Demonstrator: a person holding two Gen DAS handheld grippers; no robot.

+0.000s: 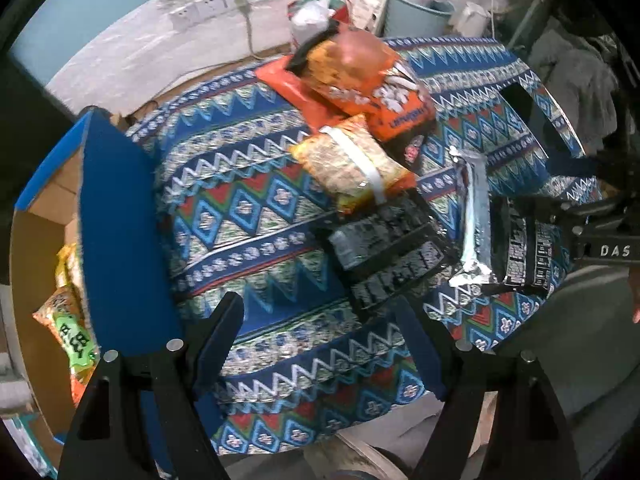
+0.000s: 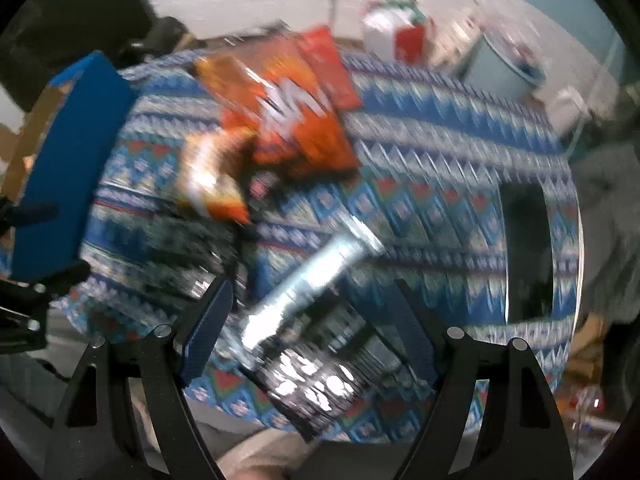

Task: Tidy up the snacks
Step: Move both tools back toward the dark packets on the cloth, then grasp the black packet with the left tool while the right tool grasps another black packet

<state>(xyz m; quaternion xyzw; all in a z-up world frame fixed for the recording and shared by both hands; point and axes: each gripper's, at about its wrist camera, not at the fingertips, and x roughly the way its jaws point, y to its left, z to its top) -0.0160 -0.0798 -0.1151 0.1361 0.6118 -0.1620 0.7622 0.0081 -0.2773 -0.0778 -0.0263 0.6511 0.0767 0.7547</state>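
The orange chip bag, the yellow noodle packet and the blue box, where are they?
orange chip bag (image 1: 376, 92): left wrist view, middle of its front.
yellow noodle packet (image 1: 352, 164): left wrist view, centre, beside the white band.
blue box (image 1: 120, 240): left wrist view, its raised flap.

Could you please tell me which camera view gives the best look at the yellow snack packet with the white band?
The left wrist view: the yellow snack packet is sharp there, its white band visible, lying on the patterned cloth partly under the orange bag. The right wrist view shows it only as a motion-blurred smear beside that bag.
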